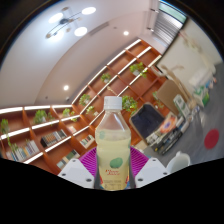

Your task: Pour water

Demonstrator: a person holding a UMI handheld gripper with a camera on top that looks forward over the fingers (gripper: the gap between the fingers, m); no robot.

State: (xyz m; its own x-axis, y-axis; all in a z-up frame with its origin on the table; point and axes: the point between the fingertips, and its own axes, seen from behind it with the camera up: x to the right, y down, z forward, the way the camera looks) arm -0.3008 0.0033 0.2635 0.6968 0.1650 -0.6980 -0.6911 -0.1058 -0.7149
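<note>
Gripper view: one plastic bottle (114, 148) with a white cap stands upright between the two fingers, full nearly to the neck with pale yellowish liquid, a green-and-white label on its front. The jaws are clamped on it, magenta pads (88, 160) pressing either side of its lower body. The view tilts hard; behind the bottle run wooden shelves (70, 112) carrying several green plants, ceiling lights (72, 22) above.

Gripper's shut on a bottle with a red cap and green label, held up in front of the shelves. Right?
Wrong on the cap: the gripper view shows it white, not red. Otherwise yes: the gripper is shut on the bottle, green label, held up in front of the shelves.
</note>
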